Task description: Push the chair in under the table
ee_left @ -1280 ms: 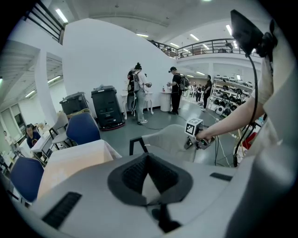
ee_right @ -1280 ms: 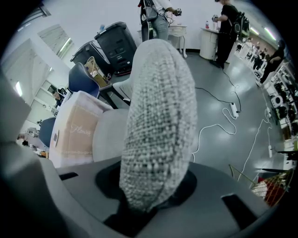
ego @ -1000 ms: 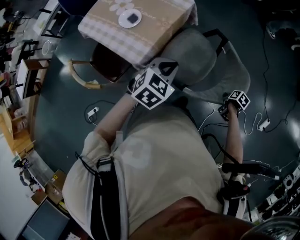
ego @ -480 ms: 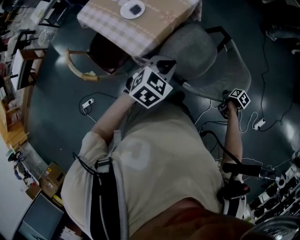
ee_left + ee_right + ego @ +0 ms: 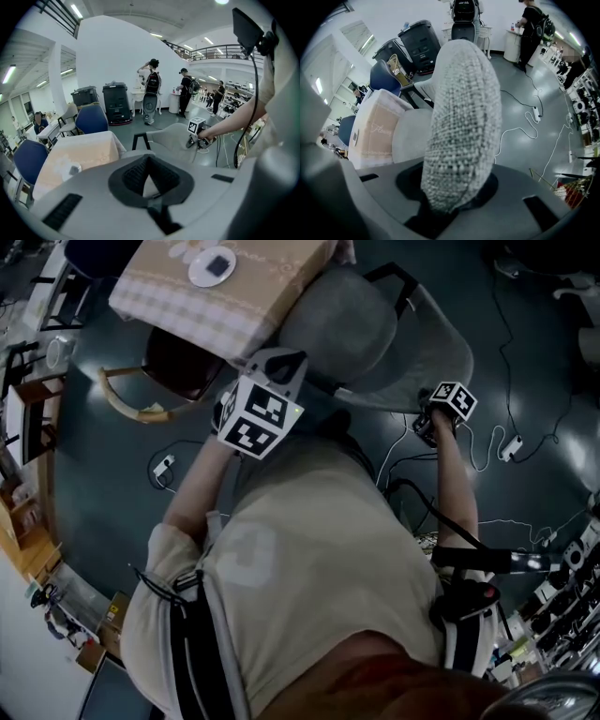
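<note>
At the left of the head view, the table (image 5: 178, 310) with its checked cloth carries a white dish (image 5: 197, 274), and on the dish lies one small dark square thing; I see no other container near. Below the table, the left gripper (image 5: 149, 177) has its jaws pressed together on nothing, and it seems to be apart from the chair. The grey chair (image 5: 361, 329) stands just beside the table's corner with nearly all of its seat outside the cloth, so I judge that almost the whole push is left to do. At the right, the right gripper (image 5: 454, 201) is clamped on the top edge of the chair's mesh backrest (image 5: 464, 112).
</note>
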Demonstrator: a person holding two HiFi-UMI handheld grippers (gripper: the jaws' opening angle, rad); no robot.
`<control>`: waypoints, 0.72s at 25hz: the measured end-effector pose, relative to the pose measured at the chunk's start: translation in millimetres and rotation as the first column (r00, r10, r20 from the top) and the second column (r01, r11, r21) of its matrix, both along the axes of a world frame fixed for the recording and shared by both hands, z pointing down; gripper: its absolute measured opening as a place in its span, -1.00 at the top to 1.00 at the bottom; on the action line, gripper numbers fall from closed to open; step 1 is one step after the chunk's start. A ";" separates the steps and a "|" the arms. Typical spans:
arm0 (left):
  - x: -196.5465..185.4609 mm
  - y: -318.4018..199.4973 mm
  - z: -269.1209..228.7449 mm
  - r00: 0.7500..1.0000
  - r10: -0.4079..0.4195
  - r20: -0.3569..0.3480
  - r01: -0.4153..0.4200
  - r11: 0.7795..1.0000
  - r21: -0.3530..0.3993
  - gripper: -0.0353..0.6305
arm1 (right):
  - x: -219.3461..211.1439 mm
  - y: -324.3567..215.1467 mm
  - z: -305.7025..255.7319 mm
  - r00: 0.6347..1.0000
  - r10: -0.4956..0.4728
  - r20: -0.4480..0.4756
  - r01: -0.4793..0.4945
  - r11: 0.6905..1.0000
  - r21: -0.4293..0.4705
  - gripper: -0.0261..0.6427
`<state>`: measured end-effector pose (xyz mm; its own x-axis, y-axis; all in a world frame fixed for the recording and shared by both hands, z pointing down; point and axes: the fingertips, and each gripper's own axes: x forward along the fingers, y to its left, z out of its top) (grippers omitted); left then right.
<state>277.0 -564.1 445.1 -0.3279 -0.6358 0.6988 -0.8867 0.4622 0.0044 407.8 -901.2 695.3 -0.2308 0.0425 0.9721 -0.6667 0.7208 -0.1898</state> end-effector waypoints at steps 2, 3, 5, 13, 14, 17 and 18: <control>-1.8 -3.0 -0.2 1.000 0.008 0.000 -0.008 1.000 0.002 0.87 | -0.1 0.7 -0.6 1.000 -0.002 -0.002 0.002 1.000 0.001 0.55; -2.4 -4.3 -0.1 1.000 0.009 0.000 -0.009 1.000 0.004 0.87 | -0.5 1.7 -0.5 1.000 -0.003 -0.003 0.003 1.000 -0.001 0.54; -2.2 -7.4 0.8 1.000 0.012 -0.001 -0.012 1.000 0.006 0.87 | -0.5 3.4 0.3 1.000 -0.005 -0.004 0.005 1.000 -0.004 0.54; -0.2 -18.5 6.1 0.999 0.036 -0.018 -0.036 0.999 0.010 0.87 | -2.7 2.2 -1.1 1.000 -0.014 -0.004 0.014 1.000 -0.002 0.54; -0.7 -19.4 5.6 0.999 0.035 -0.017 -0.035 0.999 0.012 0.87 | -3.8 1.4 -1.3 1.000 -0.017 -0.002 0.017 1.000 -0.001 0.54; -3.4 -20.7 4.2 1.000 0.026 -0.014 -0.026 1.000 0.013 0.87 | -6.8 0.5 -1.8 1.000 -0.022 0.000 0.022 1.000 -0.002 0.54; -4.7 -21.2 3.7 1.000 0.024 -0.014 -0.024 1.000 0.013 0.87 | -7.5 0.9 -2.3 1.000 -0.022 0.000 0.022 1.000 -0.003 0.54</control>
<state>272.3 -585.3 448.8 -0.3021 -0.6525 0.6949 -0.8975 0.4403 0.0232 400.3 -900.2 693.0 -0.2295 0.0503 0.9720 -0.6510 0.7345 -0.1917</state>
